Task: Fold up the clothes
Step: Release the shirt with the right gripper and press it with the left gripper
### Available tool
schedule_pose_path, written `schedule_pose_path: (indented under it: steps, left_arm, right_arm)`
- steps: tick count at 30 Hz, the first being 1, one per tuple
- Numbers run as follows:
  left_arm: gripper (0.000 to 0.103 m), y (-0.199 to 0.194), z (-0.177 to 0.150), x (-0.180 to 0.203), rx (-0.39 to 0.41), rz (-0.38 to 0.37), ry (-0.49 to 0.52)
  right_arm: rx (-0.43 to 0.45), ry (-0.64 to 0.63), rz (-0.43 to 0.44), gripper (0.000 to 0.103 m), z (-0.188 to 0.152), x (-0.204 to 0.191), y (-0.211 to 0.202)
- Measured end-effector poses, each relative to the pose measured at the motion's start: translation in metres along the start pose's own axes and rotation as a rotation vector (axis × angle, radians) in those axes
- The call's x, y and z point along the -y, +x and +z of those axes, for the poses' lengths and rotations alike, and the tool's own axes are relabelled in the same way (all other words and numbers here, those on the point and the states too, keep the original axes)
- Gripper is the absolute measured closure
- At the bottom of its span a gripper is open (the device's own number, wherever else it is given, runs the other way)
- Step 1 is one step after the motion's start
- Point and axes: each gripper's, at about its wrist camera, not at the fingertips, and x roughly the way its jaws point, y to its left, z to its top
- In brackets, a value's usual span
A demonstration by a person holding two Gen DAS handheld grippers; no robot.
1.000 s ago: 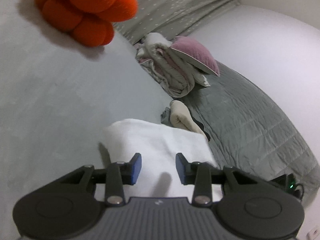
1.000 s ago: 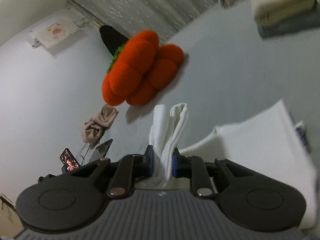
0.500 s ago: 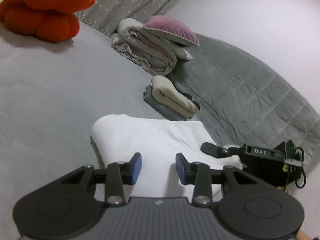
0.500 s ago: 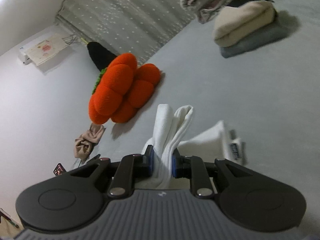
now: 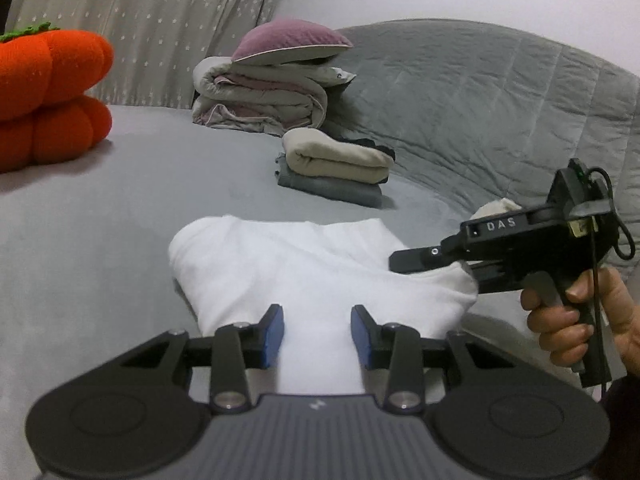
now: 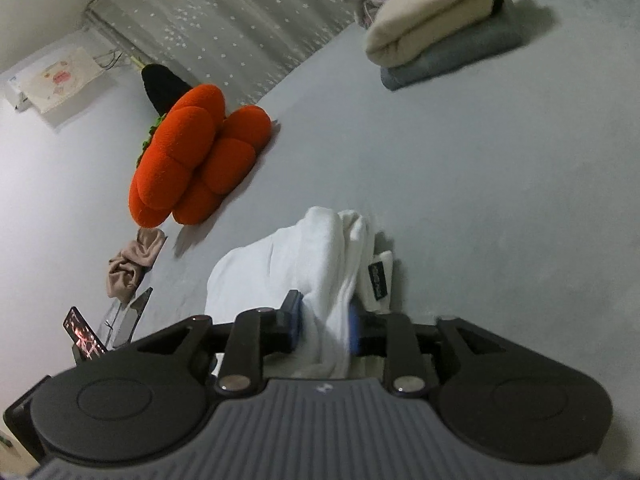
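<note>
A white garment (image 5: 304,264) lies folded on the grey bed; it also shows in the right wrist view (image 6: 304,256). My left gripper (image 5: 317,336) is open, its blue pads on either side of the garment's near edge without pinching it. My right gripper (image 6: 322,326) has its jaws partly parted around a bunched fold of the white garment, which still lies between the pads. In the left wrist view the right gripper (image 5: 424,260) sits at the garment's right end, held by a hand (image 5: 576,320).
A stack of a beige and a grey folded garment (image 5: 336,168) lies behind the white one. Further back are a rolled blanket with a purple pillow (image 5: 276,76) and an orange pumpkin cushion (image 6: 196,160). A crumpled beige cloth (image 6: 132,264) and a phone (image 6: 82,332) lie at the left.
My right gripper has lowered the bunched fold onto the bed and its jaws have widened from a tight pinch. My left gripper has levelled out and stays open over the garment.
</note>
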Motion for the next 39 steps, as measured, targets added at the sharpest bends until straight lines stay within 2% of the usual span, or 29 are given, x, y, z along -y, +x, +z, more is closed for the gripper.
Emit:
schedule_pose_path:
  steps: [2,5,8,10,11,12,16,18,24,28,33,39]
  left_arm:
    - [0.066,-0.007,0.005,0.0,0.021,-0.024,-0.008]
    - [0.066,-0.017,0.009,0.006,0.051,-0.055,0.02]
    - [0.074,-0.015,0.008,0.011,0.035,-0.085,0.051]
    - [0.08,-0.01,0.003,0.014,0.011,-0.095,0.072]
    - [0.081,-0.008,0.001,0.015,0.0,-0.1,0.082]
    - [0.081,-0.007,-0.002,0.017,-0.005,-0.101,0.092]
    - [0.081,-0.004,-0.008,0.017,-0.02,-0.112,0.101]
    - [0.081,-0.003,-0.01,0.015,-0.032,-0.123,0.097]
    - [0.086,0.0,-0.014,0.01,-0.063,-0.17,0.069]
    - [0.086,0.002,-0.014,0.011,-0.069,-0.172,0.064]
    - [0.085,-0.003,-0.01,0.008,-0.053,-0.185,0.038]
    - [0.084,-0.007,0.002,-0.021,-0.018,-0.23,-0.156]
  right_arm:
    - [0.054,-0.088,-0.049,0.065,-0.003,-0.01,-0.012]
    - [0.137,-0.224,-0.115,0.065,-0.008,-0.026,-0.029]
    - [0.2,-0.385,-0.116,0.065,-0.023,-0.048,-0.04]
    - [0.207,-0.504,-0.11,0.071,-0.036,-0.063,-0.037]
    - [0.202,-0.552,-0.107,0.082,-0.043,-0.068,-0.034]
    - [0.196,-0.597,-0.107,0.087,-0.05,-0.072,-0.032]
    - [0.166,-0.744,-0.123,0.094,-0.073,-0.08,-0.023]
    - [0.141,-0.758,-0.157,0.103,-0.077,-0.071,-0.02]
    - [0.08,-0.676,-0.177,0.103,-0.081,-0.046,-0.023]
    - [0.055,-0.547,-0.134,0.103,-0.078,-0.031,-0.023]
    - [0.061,-0.562,-0.123,0.103,-0.077,-0.042,-0.027]
    - [0.111,-0.529,-0.074,0.1,-0.066,-0.045,-0.039]
